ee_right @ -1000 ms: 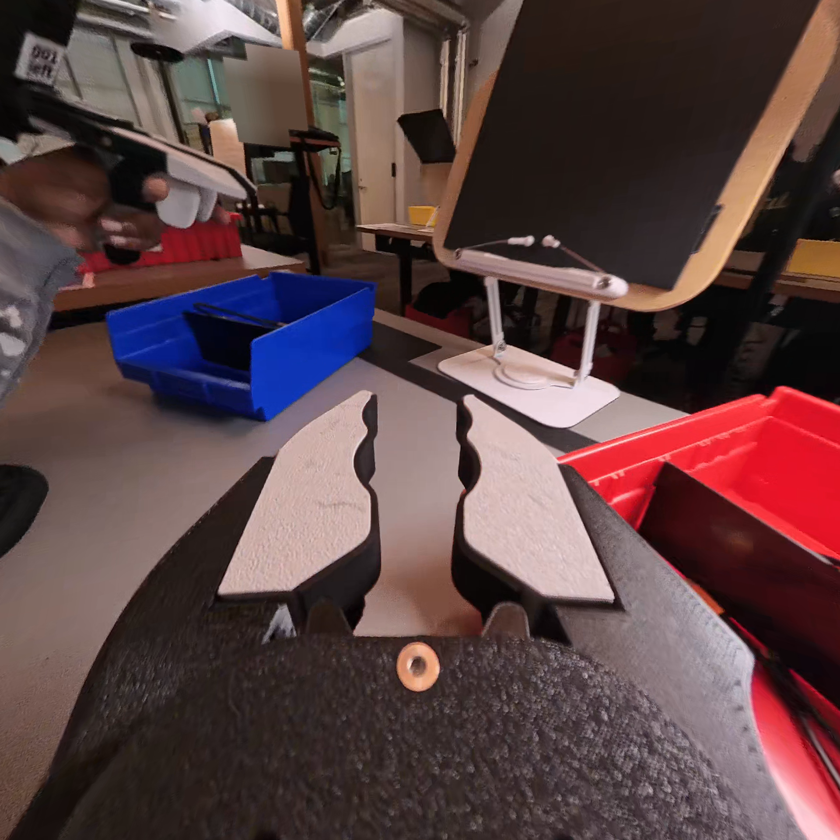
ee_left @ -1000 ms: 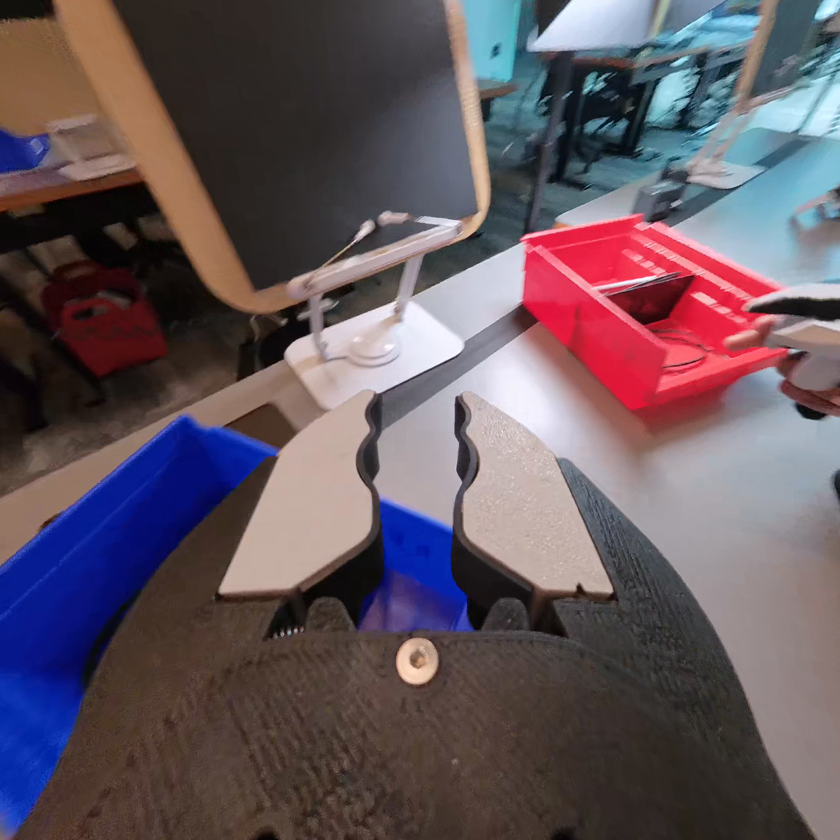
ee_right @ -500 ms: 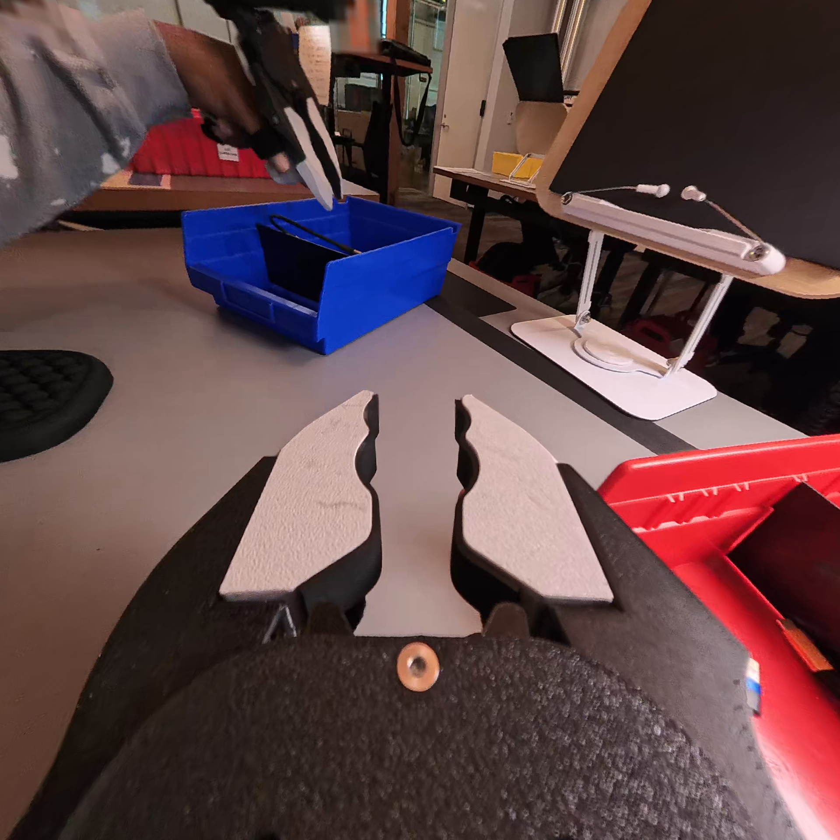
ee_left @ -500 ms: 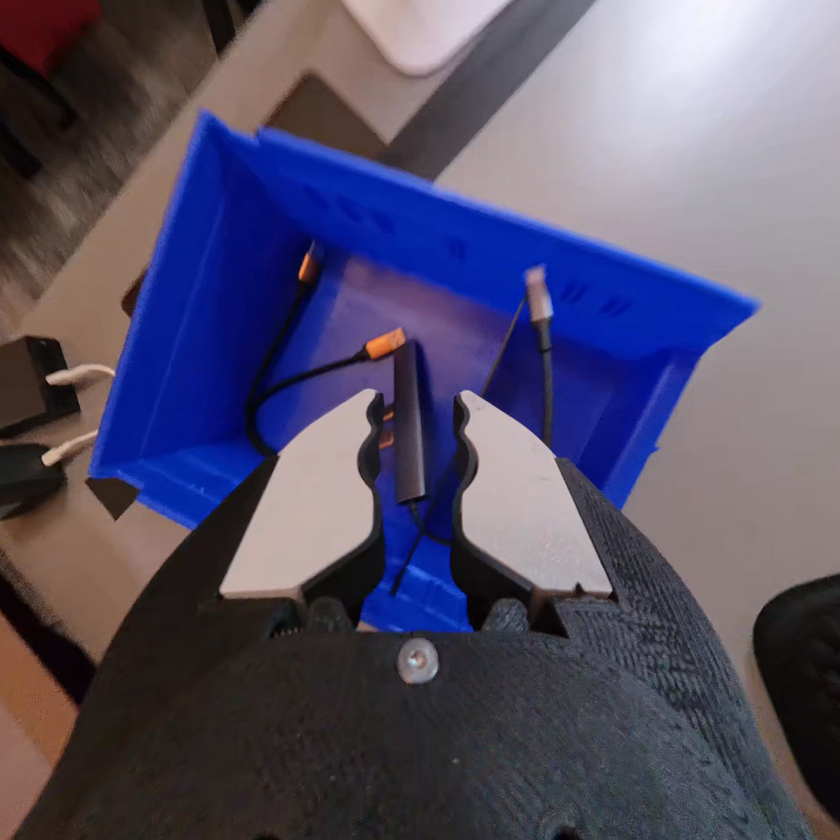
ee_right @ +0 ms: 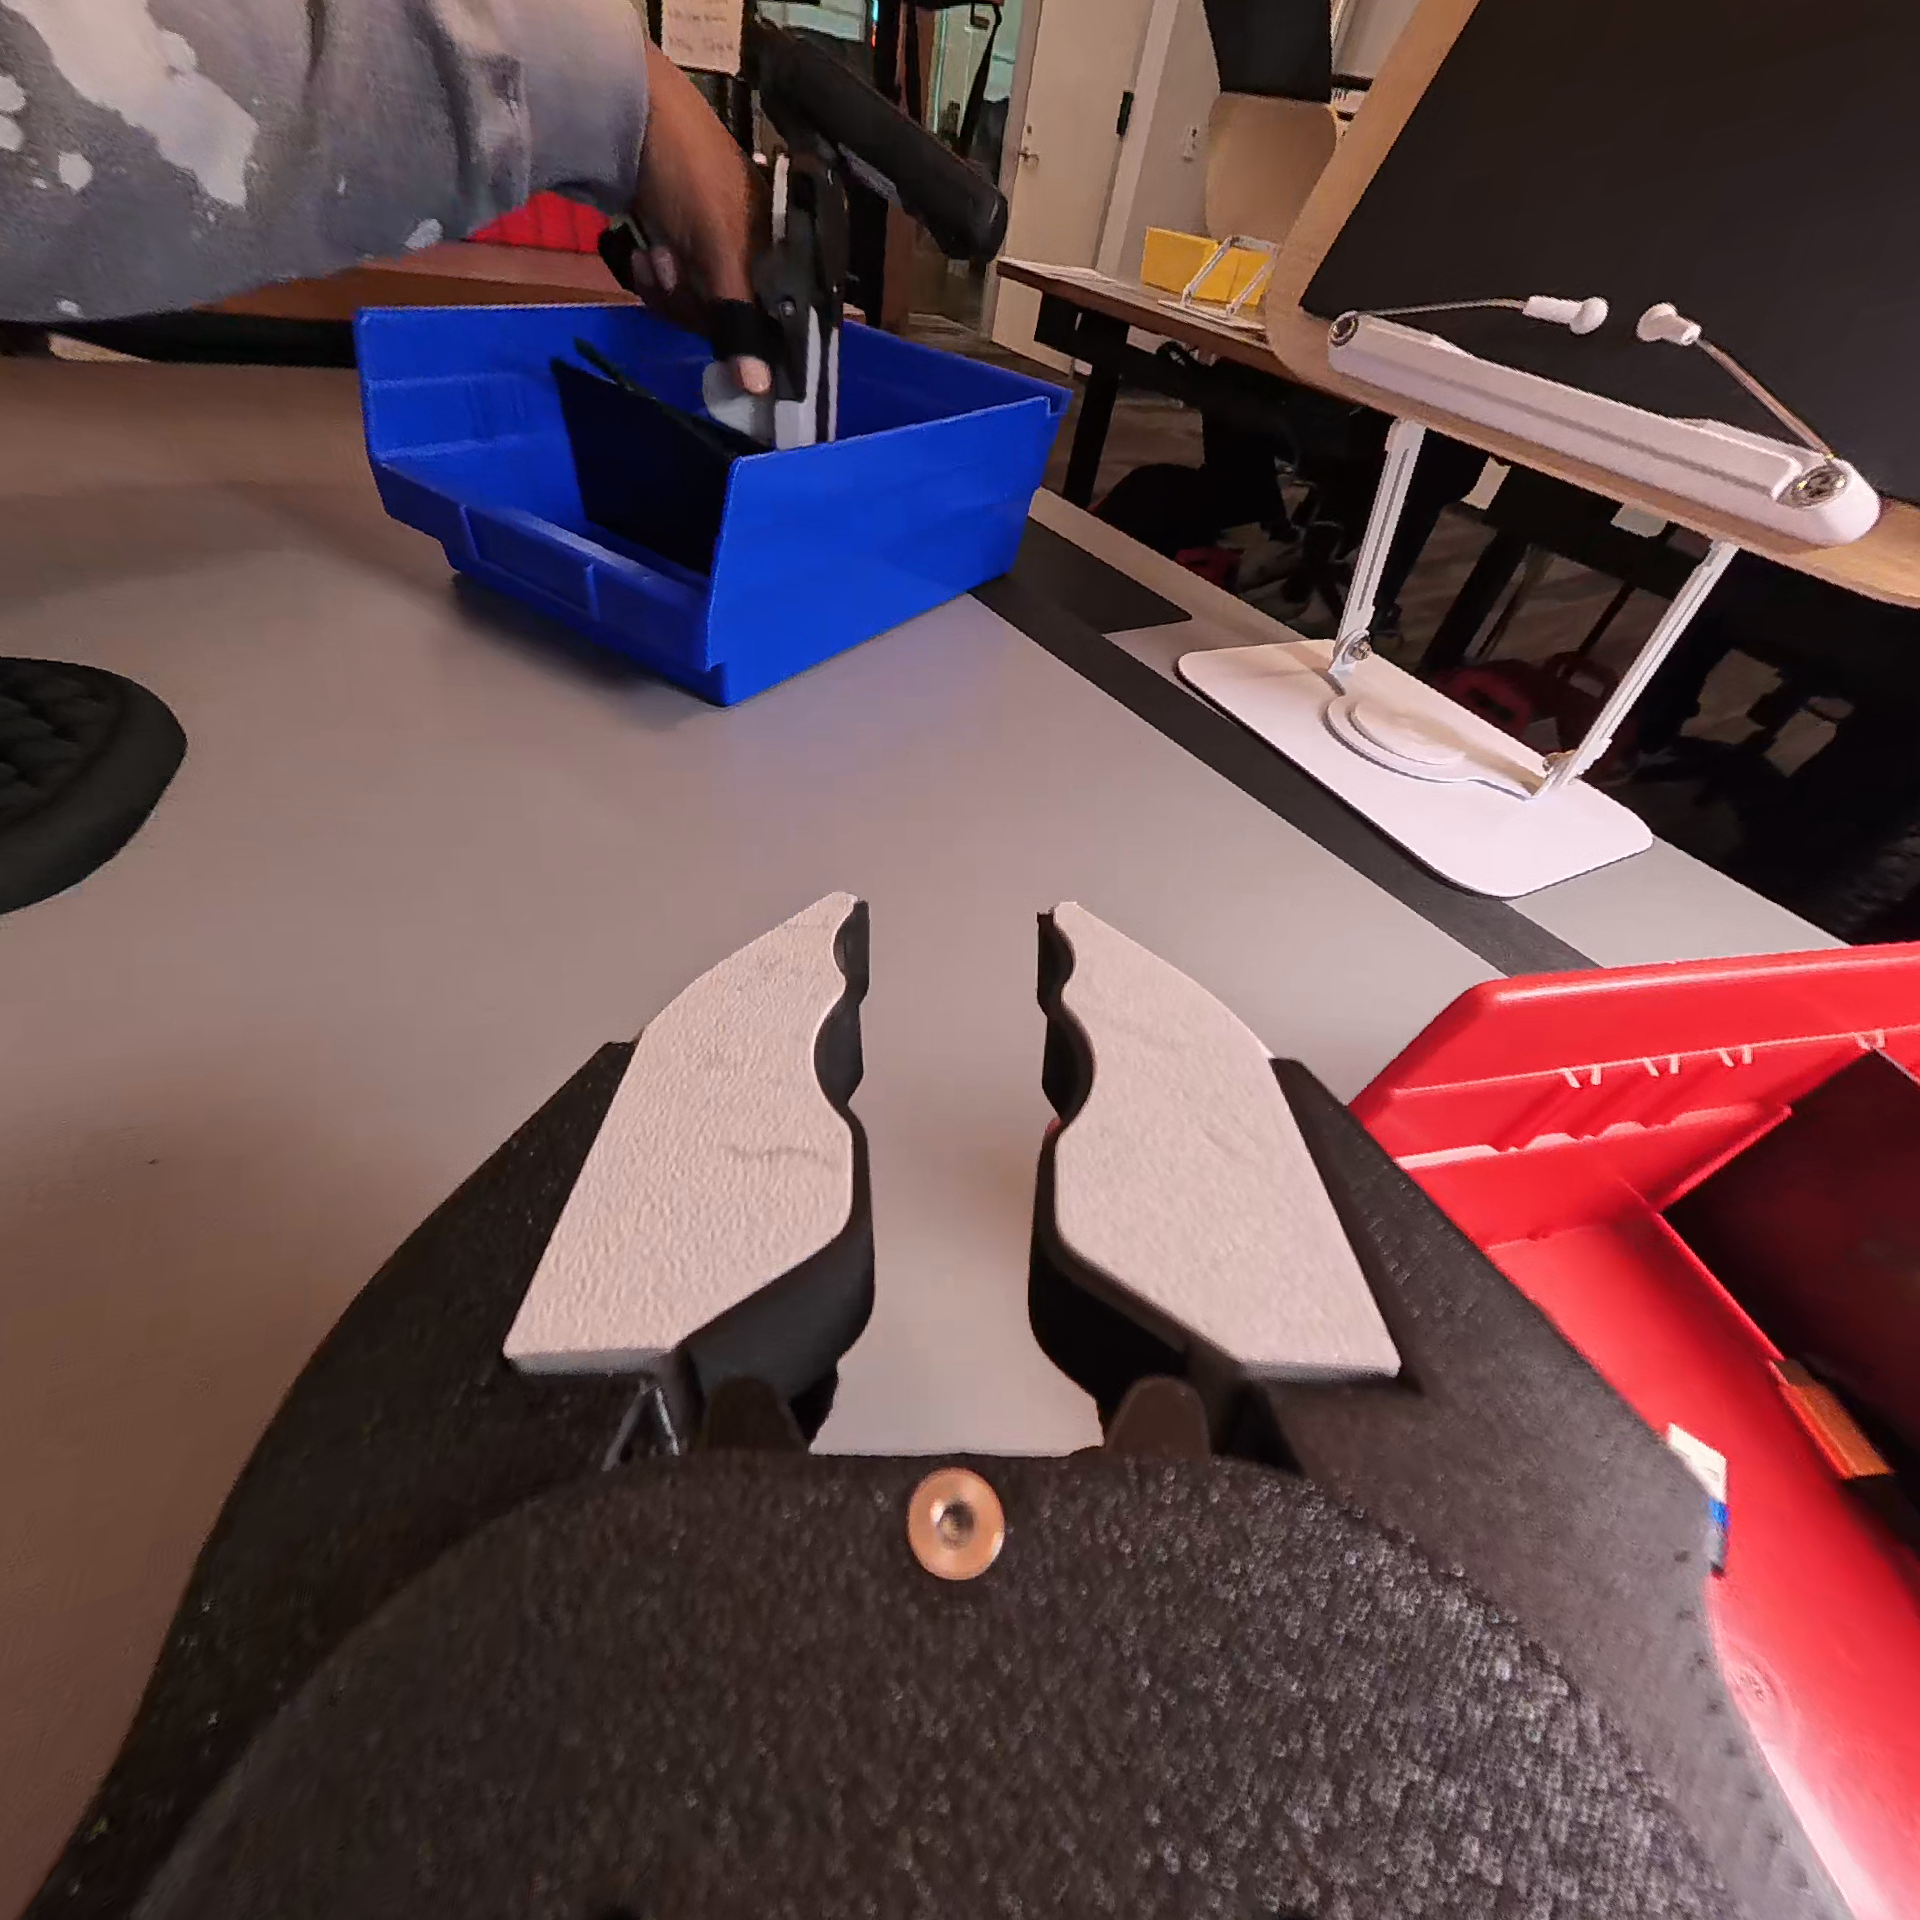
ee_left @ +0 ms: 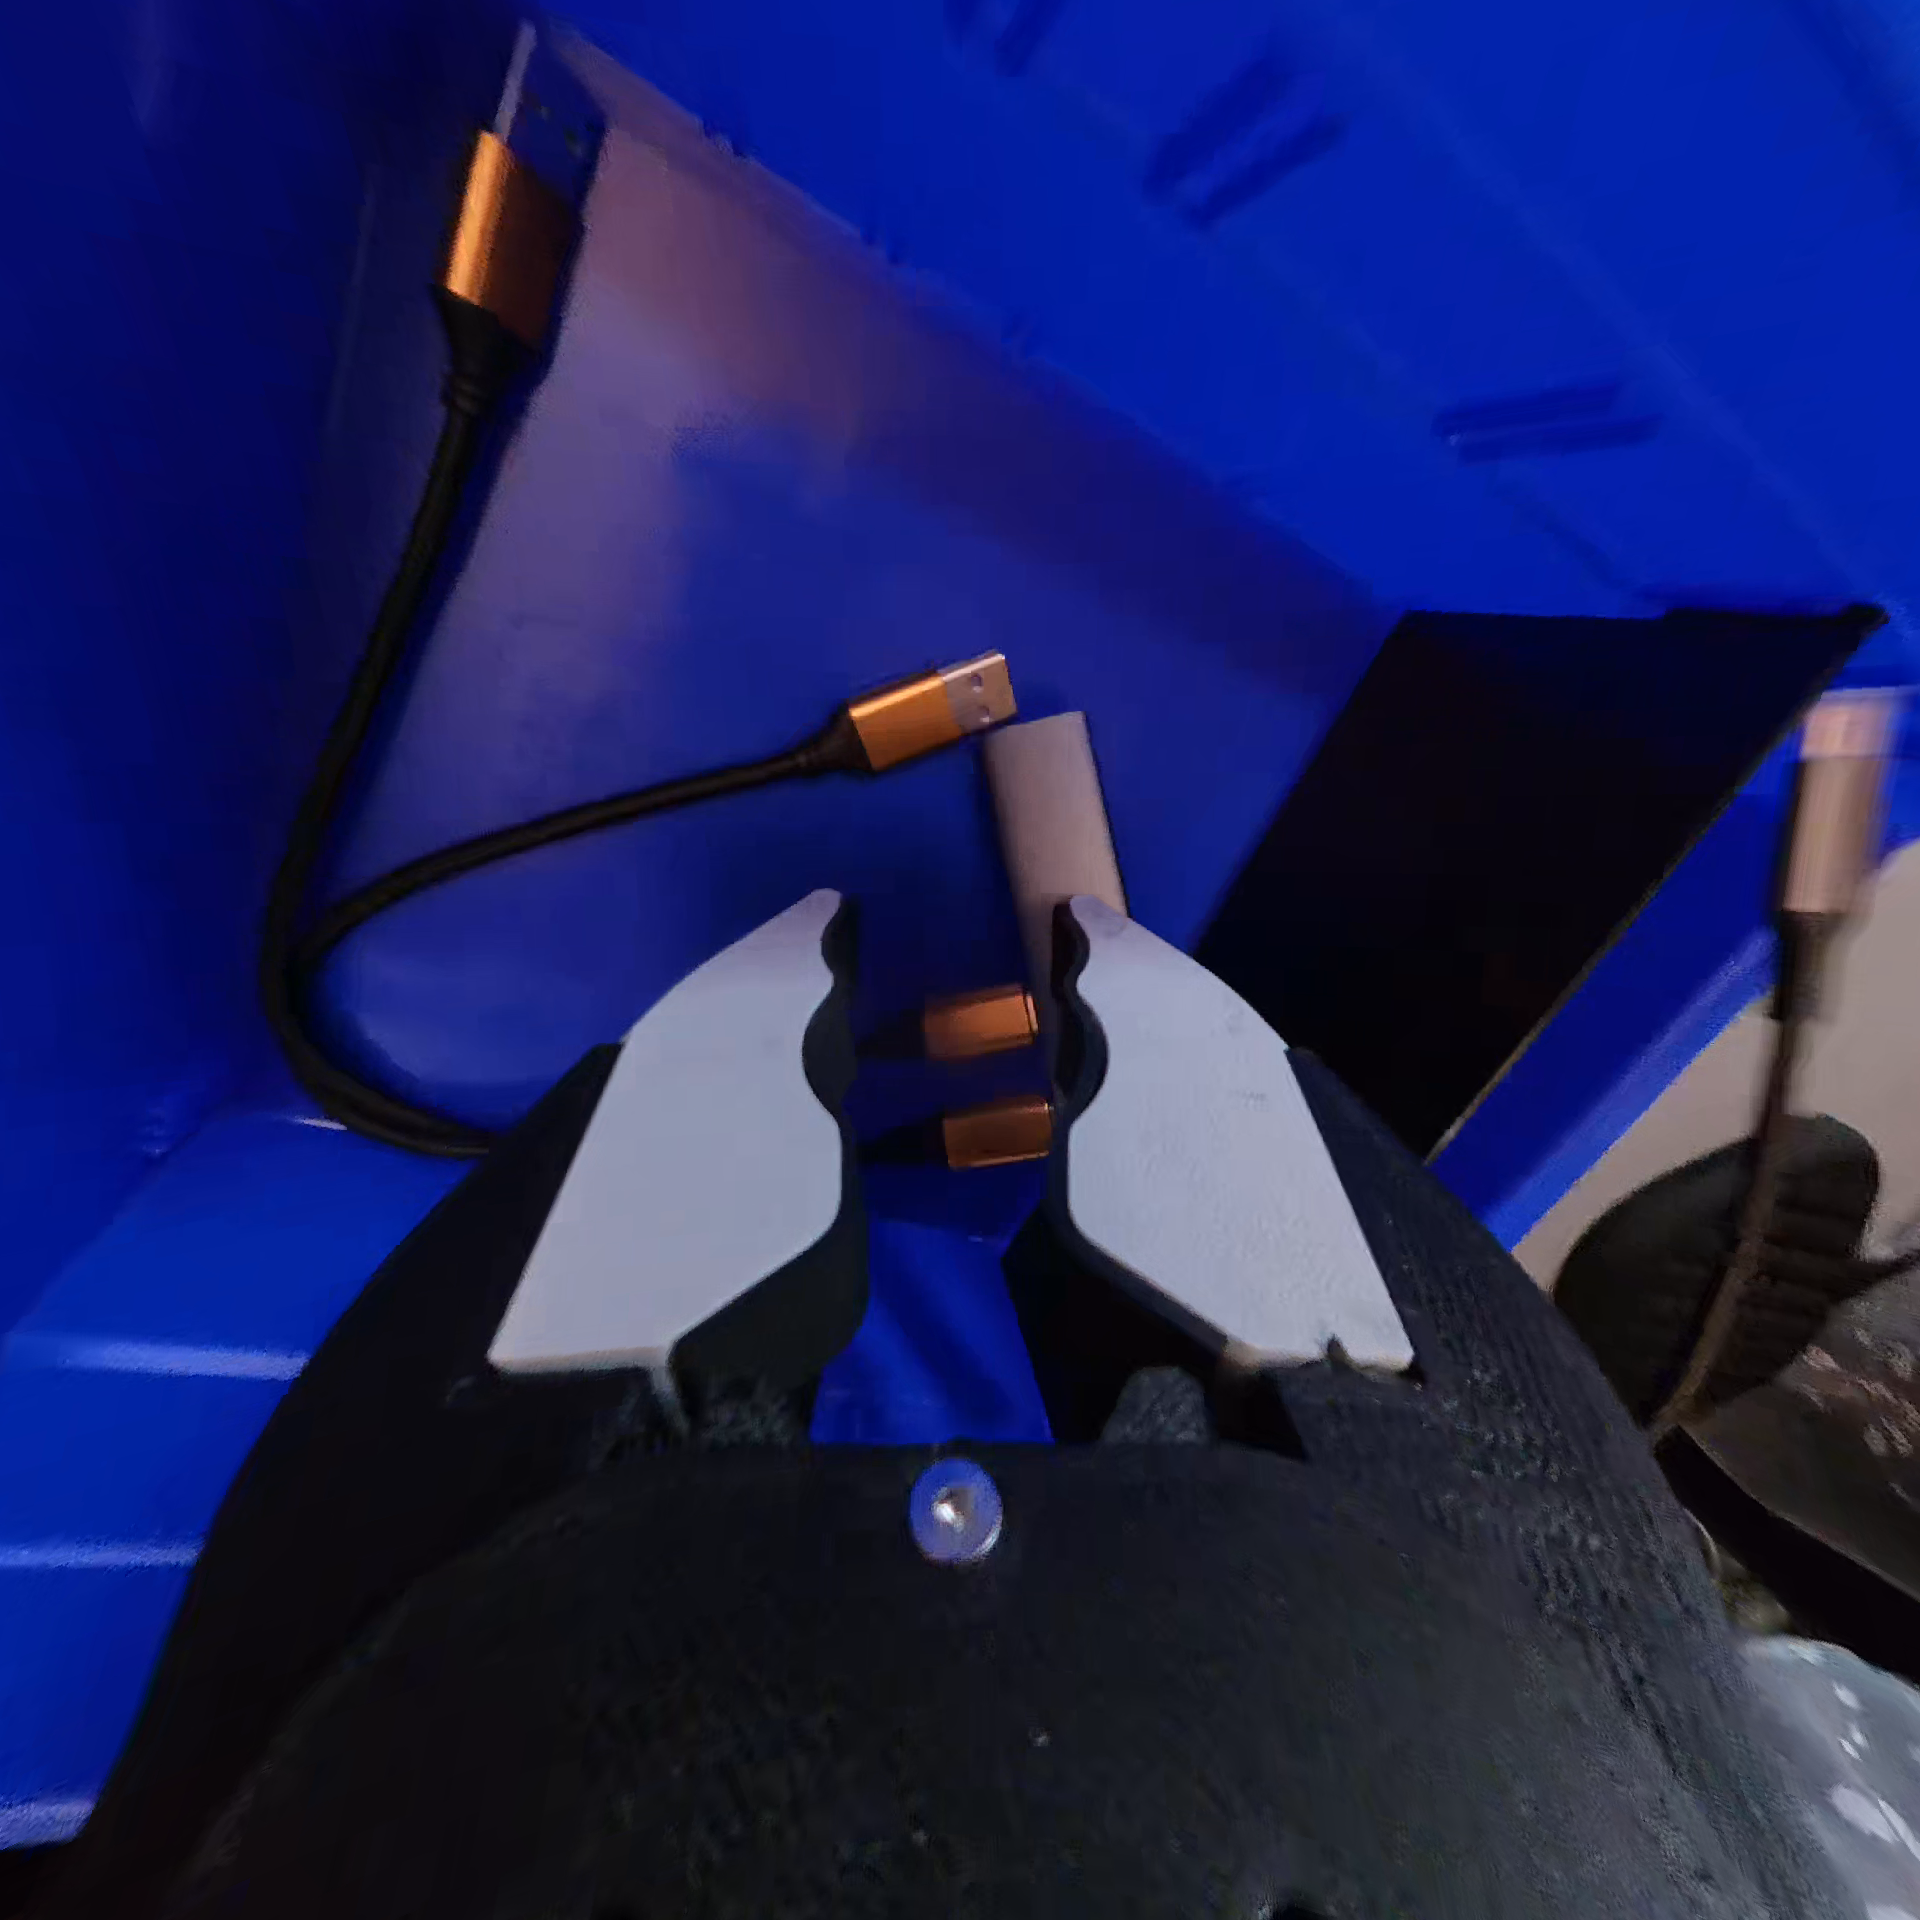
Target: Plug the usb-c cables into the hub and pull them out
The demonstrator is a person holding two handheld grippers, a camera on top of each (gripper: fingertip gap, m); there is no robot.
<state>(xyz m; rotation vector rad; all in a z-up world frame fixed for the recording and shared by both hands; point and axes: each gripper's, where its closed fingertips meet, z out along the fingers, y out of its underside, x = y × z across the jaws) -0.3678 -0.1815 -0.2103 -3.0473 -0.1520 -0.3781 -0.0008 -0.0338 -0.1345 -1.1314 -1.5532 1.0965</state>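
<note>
Jaws on the left gripper are parted a fair bit and not clamped on anything, poked down inside the blue bin. Just past the tips sits the hub, a slim grey bar standing roughly upright in the middle of the frame, its lower part hidden behind the right-hand finger. Two orange plugs show in the gap between the fingers, butted up against the hub's left side; whether they're fully seated is hard to tell. A black usb-c cable loops through the left of the frame, with one orange connector lying free just beside the hub's top end and another up in the upper left corner against the bin wall. A black divider leans at centre right, and a silver-ended cable hangs blurry at the right edge.

Over on the other side, the right gripper hovers above the grey bench, jaws equally apart and empty. A red bin sits just beside it at lower right. In that view the blue bin is up at upper centre with a person's hand dipping the left gripper into it, and a white stand holding a dark board sits at right.
</note>
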